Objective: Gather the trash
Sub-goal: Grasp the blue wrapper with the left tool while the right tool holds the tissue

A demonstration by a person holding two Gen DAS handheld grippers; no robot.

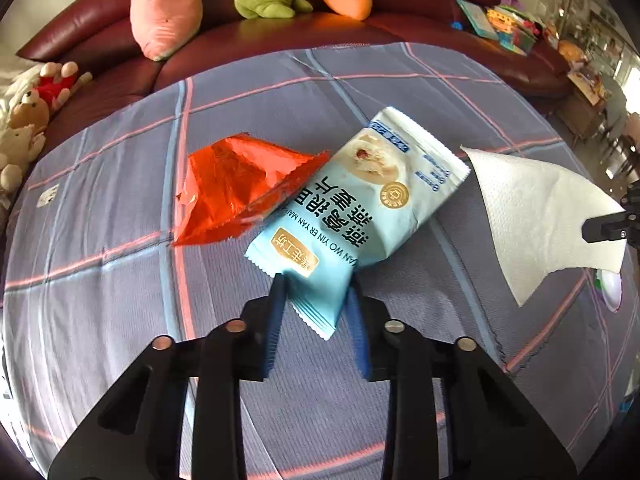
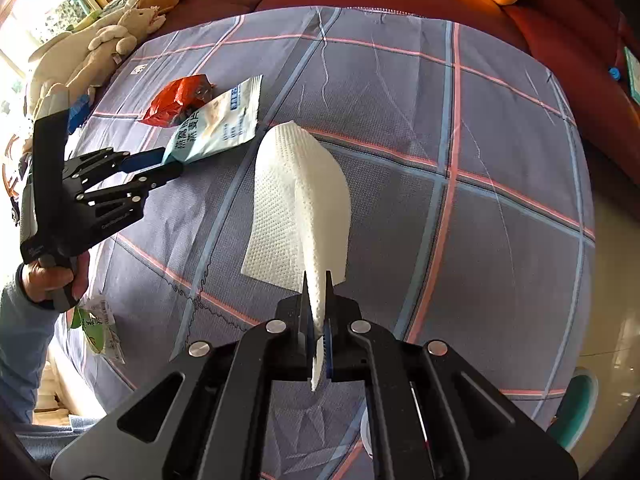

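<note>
Blue wrapper (image 1: 352, 204): pale blue snack packet lying slantwise on the checked cloth, its near crimped end between the blue pads of the left claw (image 1: 316, 292).
Left claw: closed on the blue wrapper's near end, pads pressing it from both sides; the right wrist view shows the same hold from the side.
Red wrapper (image 1: 236, 188): crumpled red foil on the cloth, touching the blue wrapper's left edge and partly overlapping it.
Paper towel (image 2: 300, 196): white embossed sheet, pinched at one edge in the right claw (image 2: 318, 280) and curling away from it over the cloth.
Right claw: shut tight on the paper towel.
Checked cloth (image 1: 100, 208): grey-blue with pink and blue lines, spread over the bench.
Green-printed packet (image 2: 96, 328): at the cloth's near left edge, below the person's hand (image 2: 52, 280).
Sofa (image 1: 260, 36): dark red, behind the bench, with plush toys (image 1: 164, 8) on it.
</note>
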